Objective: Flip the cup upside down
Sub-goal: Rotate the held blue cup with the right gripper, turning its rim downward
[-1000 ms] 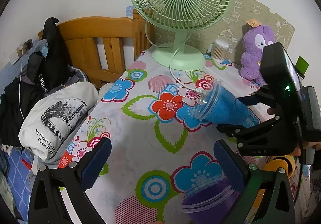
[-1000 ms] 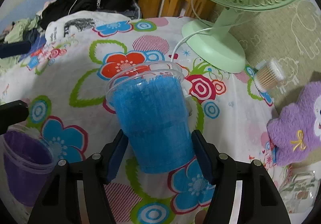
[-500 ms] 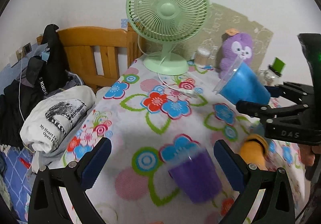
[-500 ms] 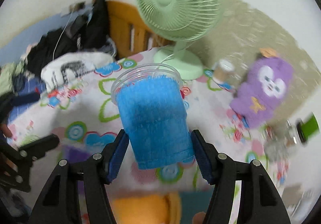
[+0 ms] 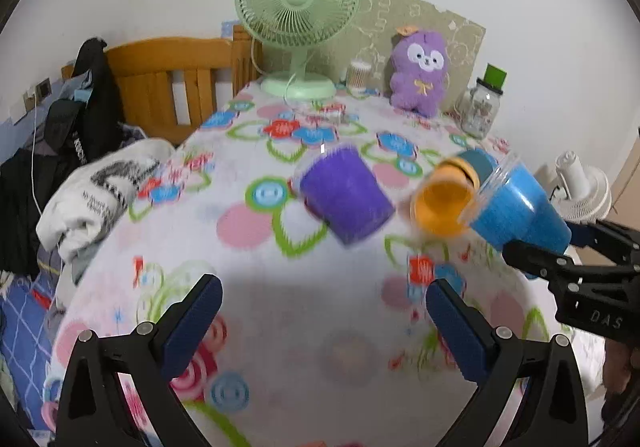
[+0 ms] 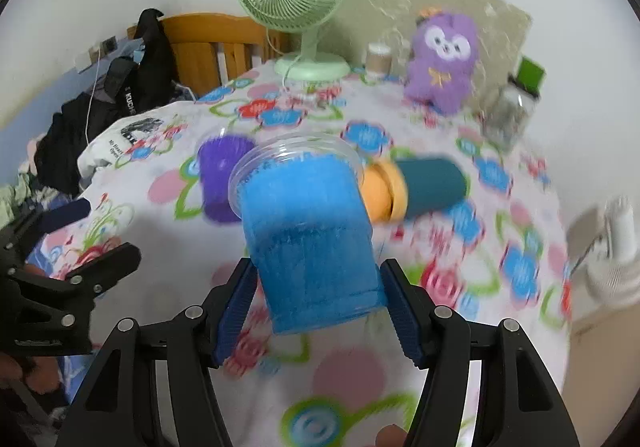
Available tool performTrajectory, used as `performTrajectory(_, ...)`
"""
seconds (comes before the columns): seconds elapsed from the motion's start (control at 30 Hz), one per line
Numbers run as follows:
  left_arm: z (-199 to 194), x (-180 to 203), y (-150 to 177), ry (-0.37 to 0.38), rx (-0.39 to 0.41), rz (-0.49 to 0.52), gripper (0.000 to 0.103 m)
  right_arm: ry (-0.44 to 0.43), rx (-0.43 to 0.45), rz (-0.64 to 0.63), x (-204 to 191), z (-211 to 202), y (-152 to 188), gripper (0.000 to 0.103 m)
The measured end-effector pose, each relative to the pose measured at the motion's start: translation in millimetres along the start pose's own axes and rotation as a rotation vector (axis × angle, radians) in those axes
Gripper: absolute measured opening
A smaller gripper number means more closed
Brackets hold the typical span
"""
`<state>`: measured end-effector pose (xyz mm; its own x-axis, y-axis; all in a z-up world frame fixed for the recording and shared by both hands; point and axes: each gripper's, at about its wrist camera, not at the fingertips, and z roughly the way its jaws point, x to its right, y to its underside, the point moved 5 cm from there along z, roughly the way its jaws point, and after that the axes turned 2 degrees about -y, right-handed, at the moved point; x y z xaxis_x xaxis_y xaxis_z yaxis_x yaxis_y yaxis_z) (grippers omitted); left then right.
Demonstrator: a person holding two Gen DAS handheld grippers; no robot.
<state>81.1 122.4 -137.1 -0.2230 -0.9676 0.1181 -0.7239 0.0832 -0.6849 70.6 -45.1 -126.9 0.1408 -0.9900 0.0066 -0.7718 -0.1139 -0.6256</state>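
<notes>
While the right gripper (image 6: 316,303) clamps the blue cup (image 6: 308,231) mid-frame, raised and tilted, inversion remains; left gripper (image 5: 324,315) gapes empty.

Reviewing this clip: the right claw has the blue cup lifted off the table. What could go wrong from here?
1. The right claw grips the blue cup only near its base; turning it over could let it slip.
2. The purple cup and the orange-and-teal bottle lie close beneath, so lowering the blue cup there could knock them.
3. The open left claw hovers nearby and may get in the way.
</notes>
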Motion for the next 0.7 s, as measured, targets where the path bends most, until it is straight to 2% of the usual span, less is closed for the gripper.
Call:
performTrajectory(0.1,-0.1,0.4,21.1,0.006,-0.028,-0.002,0.103,0.001,-0.020,0.031,-8.2,7.2,21.9,0.067)
performTrajectory(0.17,0.7,2.1,29.9,0.003,-0.040,0.002,0.103,0.005,-0.035,0.053,-12.2,15.9,35.4,0.060)
performTrajectory(0.2,0.7,2.9,34.3,-0.001,-0.045,0.005,0.103,0.006,-0.040,0.058,-12.4,18.6,39.2,0.060)
performTrajectory(0.5,-1.3,5.0,41.9,-0.013,-0.048,0.020,0.103,-0.008,-0.072,0.041,-27.5,26.3,61.1,0.060)
performTrajectory(0.57,-1.8,7.2,41.6,-0.012,-0.049,0.024,0.103,-0.001,-0.071,0.026,-28.8,22.9,60.4,0.069)
performTrajectory(0.63,-2.5,8.7,40.8,-0.009,-0.047,0.026,0.103,0.038,-0.064,0.016,-25.5,18.7,58.1,0.083)
performTrajectory(0.7,-3.9,10.5,39.3,-0.006,-0.043,0.025,0.103,0.051,-0.052,0.018,-20.4,14.6,56.6,0.087)
